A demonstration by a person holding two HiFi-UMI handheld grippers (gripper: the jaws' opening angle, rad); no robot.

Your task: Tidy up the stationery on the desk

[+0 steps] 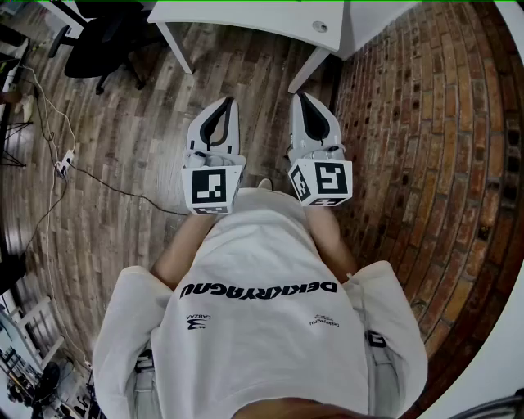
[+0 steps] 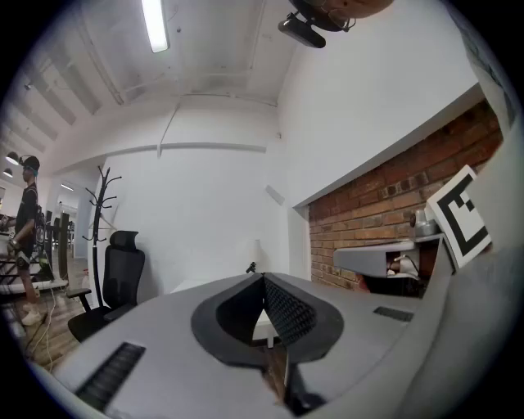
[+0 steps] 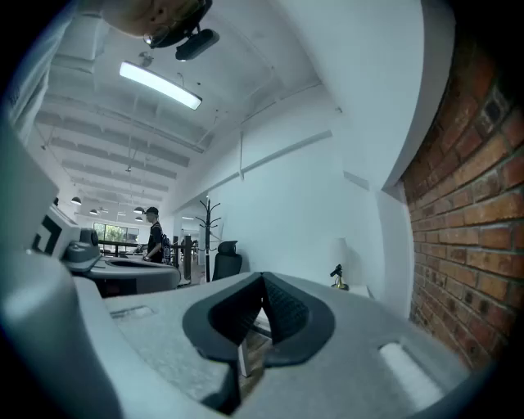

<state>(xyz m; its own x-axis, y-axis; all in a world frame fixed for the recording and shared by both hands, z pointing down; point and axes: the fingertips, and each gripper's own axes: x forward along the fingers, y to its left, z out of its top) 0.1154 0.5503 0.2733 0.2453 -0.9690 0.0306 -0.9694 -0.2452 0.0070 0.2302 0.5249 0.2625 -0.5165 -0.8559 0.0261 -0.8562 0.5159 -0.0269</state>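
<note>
Desk [image 1: 246, 16] cut off at top — left tool [image 1: 228, 102] and right tool [image 1: 301, 97] both clenched empty.

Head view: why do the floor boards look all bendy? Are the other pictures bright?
Head view: the wide lens bends the floor boards and the brick wall near the edges. Left gripper view: bright, black corners, the ceiling light glares white. Right gripper view: bright too, its strip light glaring.

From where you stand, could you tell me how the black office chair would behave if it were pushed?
It would probably roll rather than tip: the black office chair stands on a splayed star base on the wood floor. Its tall back suggests that a high push might rock it.
</note>
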